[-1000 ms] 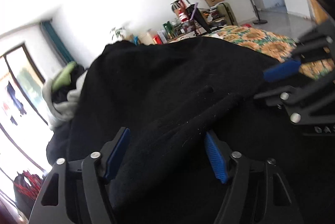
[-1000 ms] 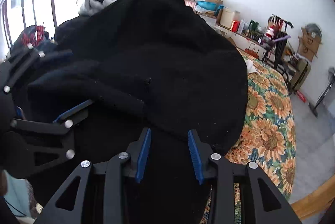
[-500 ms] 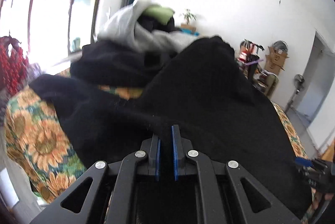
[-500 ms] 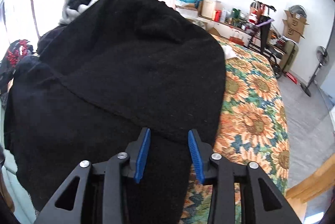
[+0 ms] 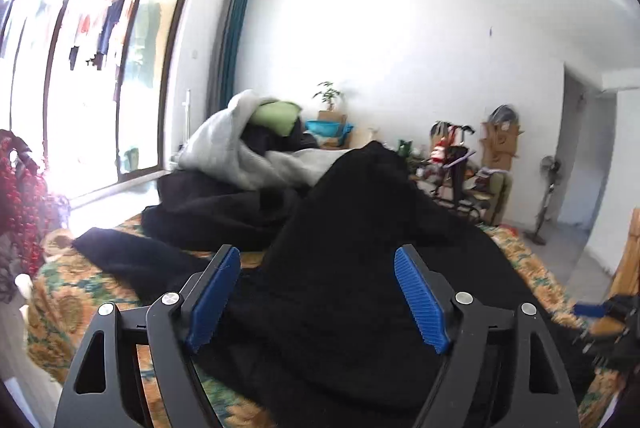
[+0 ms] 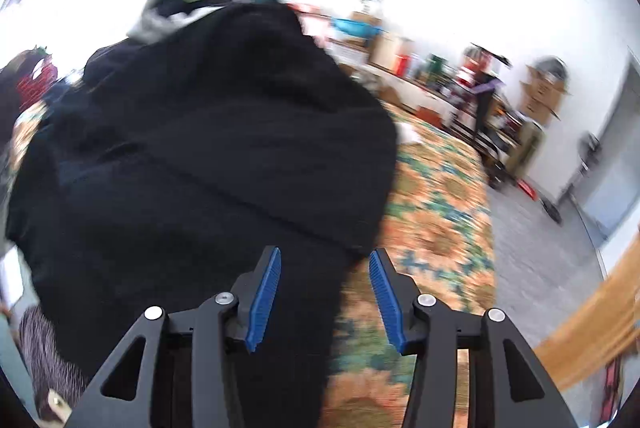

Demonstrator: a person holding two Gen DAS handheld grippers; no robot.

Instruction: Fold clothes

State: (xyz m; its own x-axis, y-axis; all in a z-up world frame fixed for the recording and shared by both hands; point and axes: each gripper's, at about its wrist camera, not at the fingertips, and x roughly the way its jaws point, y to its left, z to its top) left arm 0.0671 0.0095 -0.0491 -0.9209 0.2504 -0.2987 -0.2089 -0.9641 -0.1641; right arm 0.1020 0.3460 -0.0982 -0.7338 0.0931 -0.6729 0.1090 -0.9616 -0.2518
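Two grippers, one garment, one bed.

Item 1, black garment point(image 5: 360, 268): lying heaped on the sunflower bedspread point(image 6: 436, 195), near the right edge of the bed, rumpled and humped in the middle, with one sleeve-like part trailing off to the left in the left wrist view. Not yet squared into a flat fold, by the look of it.

Item 2, left gripper point(image 5: 316, 296): jaws opening, standing wide; black cloth is lying between and beyond the blue pads, but neither pad is pressing on it.

Item 3, right gripper point(image 6: 324, 300): jaws opening, spread part-way; the near hem of the garment is sitting between the pads, untouched as far as the blurred frame is showing. Its tip is also showing at the far right of the left wrist view.

Item 4, laundry pile point(image 5: 256, 147): grey, green and dark pieces, waiting at the far side of the bed, behind the garment.

Step in hand, as judged: letting go between folds, both tools repositioning.

Next move, as judged: picking a fresh edge or corner on each side, pinching a single layer cleanly, and drawing the cloth flat before folding over; the trailing left part is needing gathering first.
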